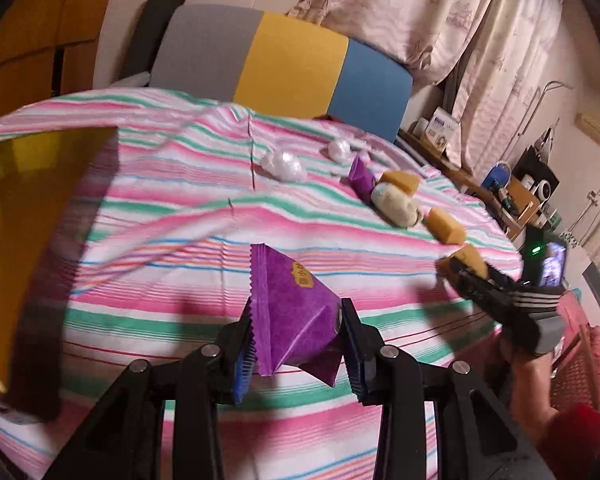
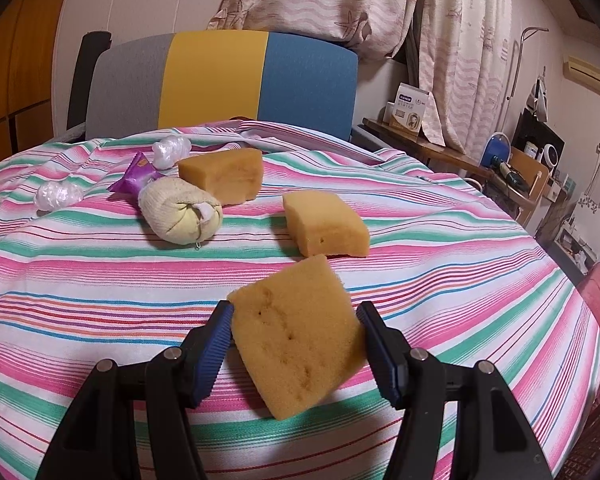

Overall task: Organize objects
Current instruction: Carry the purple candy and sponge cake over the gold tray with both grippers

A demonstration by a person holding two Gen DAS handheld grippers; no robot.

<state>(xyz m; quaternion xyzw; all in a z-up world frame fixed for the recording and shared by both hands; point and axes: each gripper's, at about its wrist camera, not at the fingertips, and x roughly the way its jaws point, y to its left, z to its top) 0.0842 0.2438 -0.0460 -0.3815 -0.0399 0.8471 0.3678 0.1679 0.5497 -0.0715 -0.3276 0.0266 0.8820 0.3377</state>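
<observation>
My left gripper is shut on a purple snack packet and holds it above the striped cloth. My right gripper is shut on a yellow sponge, lifted off the cloth; it also shows at the right of the left wrist view. On the cloth lie two more sponges, a rolled cream sock, a second purple packet and two white plastic bundles.
A yellow box stands at the left edge in the left wrist view. A grey, yellow and blue chair back stands behind the table. A cluttered wooden shelf runs along the right wall under curtains.
</observation>
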